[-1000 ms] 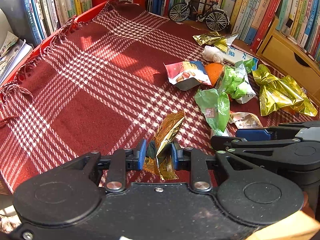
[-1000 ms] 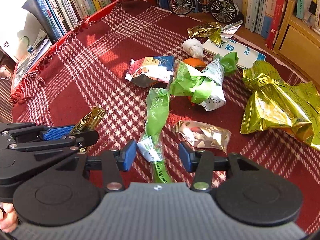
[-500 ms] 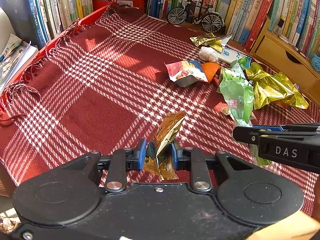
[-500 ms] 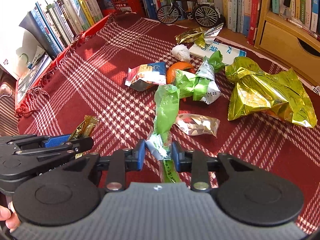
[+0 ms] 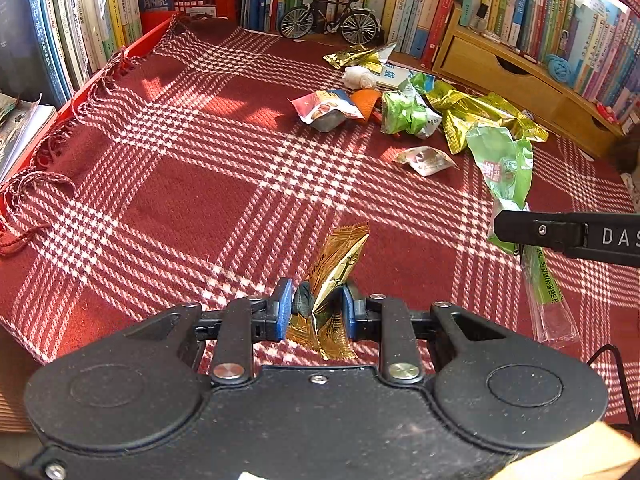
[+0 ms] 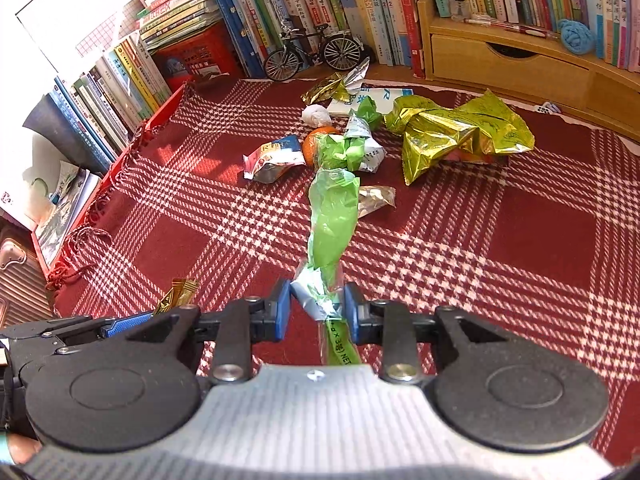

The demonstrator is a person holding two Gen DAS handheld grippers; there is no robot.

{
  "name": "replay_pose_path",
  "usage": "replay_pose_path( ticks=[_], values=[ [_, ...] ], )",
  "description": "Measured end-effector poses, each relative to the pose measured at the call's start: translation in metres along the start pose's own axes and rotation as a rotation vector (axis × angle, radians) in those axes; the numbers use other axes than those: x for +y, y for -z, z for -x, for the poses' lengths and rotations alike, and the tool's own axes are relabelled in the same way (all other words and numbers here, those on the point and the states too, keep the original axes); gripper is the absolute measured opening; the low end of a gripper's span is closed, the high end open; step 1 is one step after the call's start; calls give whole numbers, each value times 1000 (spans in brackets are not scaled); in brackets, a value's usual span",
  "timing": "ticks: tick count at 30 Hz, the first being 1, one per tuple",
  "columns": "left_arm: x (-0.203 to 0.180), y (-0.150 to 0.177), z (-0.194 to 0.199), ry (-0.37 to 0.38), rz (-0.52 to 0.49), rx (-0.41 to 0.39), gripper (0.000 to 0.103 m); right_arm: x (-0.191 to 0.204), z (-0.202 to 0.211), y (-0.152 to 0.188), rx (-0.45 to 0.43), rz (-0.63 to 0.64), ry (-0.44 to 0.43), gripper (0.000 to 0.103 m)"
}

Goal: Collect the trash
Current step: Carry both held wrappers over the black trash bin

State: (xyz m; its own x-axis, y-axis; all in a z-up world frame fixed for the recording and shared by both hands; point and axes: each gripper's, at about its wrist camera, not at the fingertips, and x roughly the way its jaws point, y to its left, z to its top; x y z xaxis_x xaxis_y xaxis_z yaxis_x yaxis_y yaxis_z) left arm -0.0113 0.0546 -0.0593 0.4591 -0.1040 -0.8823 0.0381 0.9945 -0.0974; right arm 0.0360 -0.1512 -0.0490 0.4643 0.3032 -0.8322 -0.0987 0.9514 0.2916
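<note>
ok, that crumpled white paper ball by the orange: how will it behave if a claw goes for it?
The white paper ball looks loosely wadded, so it should be very light and crush under the pads rather than resist. Its rounded shape suggests a nudge could roll it, though the woven red plaid cloth probably stops it quickly. It sits close to the orange and gold wrapper, so a wide approach may bump those.

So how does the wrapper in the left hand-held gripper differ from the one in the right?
The gold wrapper in the left hand-held gripper is short, stiff foil. The green wrapper in the right hand-held gripper is long, limp, partly clear plastic. Both are pinched between blue pads and lifted off the cloth.
</note>
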Motion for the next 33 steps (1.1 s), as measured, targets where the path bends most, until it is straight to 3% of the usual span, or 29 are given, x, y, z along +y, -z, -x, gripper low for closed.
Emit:
replay_pose_path(
  ticks=[8, 11, 17, 25, 33],
  values=[
    [46, 57, 36, 154, -180, -2, 24, 47, 50, 80, -106, -180, 143, 35],
    [65, 77, 50, 170, -241, 1, 24, 75, 65, 115, -136, -224, 184, 35],
    [95, 116, 65, 202, -294, 53, 24, 118, 75, 177, -100, -283, 217, 35],
    [119, 178, 44, 186, -302, 194, 24, 148, 43, 235, 7, -247, 208, 35],
    [129, 237, -15, 134, -358, 324, 24, 151, -14, 287, 101, -299, 193, 35]
  ],
)
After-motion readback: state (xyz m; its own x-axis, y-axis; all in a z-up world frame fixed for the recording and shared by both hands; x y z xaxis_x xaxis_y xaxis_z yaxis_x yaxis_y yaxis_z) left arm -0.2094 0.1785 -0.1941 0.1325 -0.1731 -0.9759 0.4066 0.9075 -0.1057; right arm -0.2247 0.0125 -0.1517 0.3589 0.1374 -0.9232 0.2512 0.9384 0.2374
